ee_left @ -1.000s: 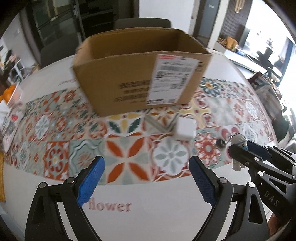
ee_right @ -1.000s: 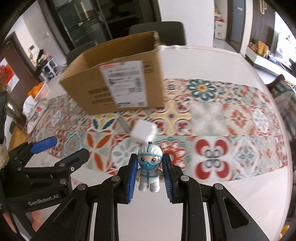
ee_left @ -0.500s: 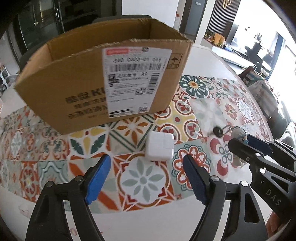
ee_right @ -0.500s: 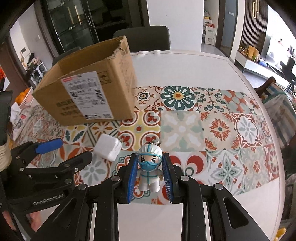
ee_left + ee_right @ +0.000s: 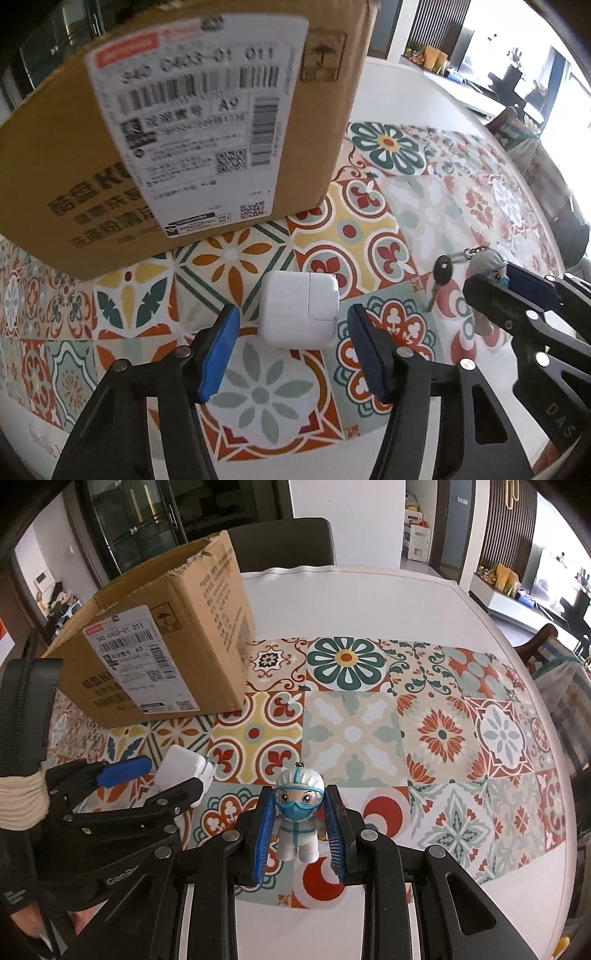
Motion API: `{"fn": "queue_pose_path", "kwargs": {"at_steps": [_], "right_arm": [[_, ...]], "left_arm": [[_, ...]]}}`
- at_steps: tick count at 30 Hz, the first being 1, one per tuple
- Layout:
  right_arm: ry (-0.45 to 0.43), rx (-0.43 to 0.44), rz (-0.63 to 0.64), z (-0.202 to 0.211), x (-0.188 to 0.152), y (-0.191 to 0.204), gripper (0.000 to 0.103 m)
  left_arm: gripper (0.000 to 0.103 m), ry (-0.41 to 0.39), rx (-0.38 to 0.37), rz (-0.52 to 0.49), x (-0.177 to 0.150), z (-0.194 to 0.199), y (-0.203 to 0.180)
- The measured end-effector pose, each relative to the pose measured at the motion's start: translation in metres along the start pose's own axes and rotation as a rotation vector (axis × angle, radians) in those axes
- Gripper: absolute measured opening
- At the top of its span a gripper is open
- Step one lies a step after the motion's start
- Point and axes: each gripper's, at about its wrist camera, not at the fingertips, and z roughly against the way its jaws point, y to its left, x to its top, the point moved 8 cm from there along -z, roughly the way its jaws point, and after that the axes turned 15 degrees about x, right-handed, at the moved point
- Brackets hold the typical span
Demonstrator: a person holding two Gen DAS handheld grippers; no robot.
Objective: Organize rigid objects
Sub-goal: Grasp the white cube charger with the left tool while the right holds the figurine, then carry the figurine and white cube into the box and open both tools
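Note:
A white charger cube [image 5: 299,310] lies on the patterned mat just in front of the cardboard box [image 5: 184,129]. My left gripper [image 5: 291,350] points down at it with its jaws closing. The cube sits between the blue fingertips [image 5: 218,350], with a gap on each side. From the right wrist, the cube [image 5: 183,766] shows between the left gripper's fingers [image 5: 125,770]. My right gripper [image 5: 299,830] is shut on a small keychain figurine [image 5: 299,812] in a white suit and blue mask, held just above the mat. Its chain and key [image 5: 441,275] trail on the mat.
The open-topped cardboard box [image 5: 166,657] stands at the back left of the round white table [image 5: 369,602]. A patterned mat [image 5: 424,720] covers the middle. A dark chair [image 5: 280,542] stands behind the table, and another seat [image 5: 554,657] at its right edge.
My left gripper came down and forward until the charger cube sat between its fingers, and its jaws narrowed. The right gripper sank slightly with the figurine still clamped.

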Motion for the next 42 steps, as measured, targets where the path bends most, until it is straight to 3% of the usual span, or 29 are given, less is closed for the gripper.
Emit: {"fn": "queue_pose_path", "kwargs": {"at_steps": [5, 15, 26, 42], "right_arm": [[0.010, -0.001, 0.002, -0.006, -0.001, -0.001, 0.028], [0.014, 0.010, 0.008, -0.006, -0.004, 0.005, 0.028], [-0.038, 0.047, 0.030, 0.025, 0.006, 0.032, 0.028], [-0.150, 0.112, 0.143, 0.080, 0.044, 0.117, 0.028]], "left_arm": [[0.046, 0.010, 0.011, -0.011, 0.000, -0.011, -0.007], [0.045, -0.018, 0.027, -0.004, -0.004, -0.004, -0.001], [0.045, -0.094, 0.033, 0.085, -0.005, 0.055, 0.041], [0.045, -0.221, 0.084, 0.184, 0.005, 0.140, 0.119]]}}
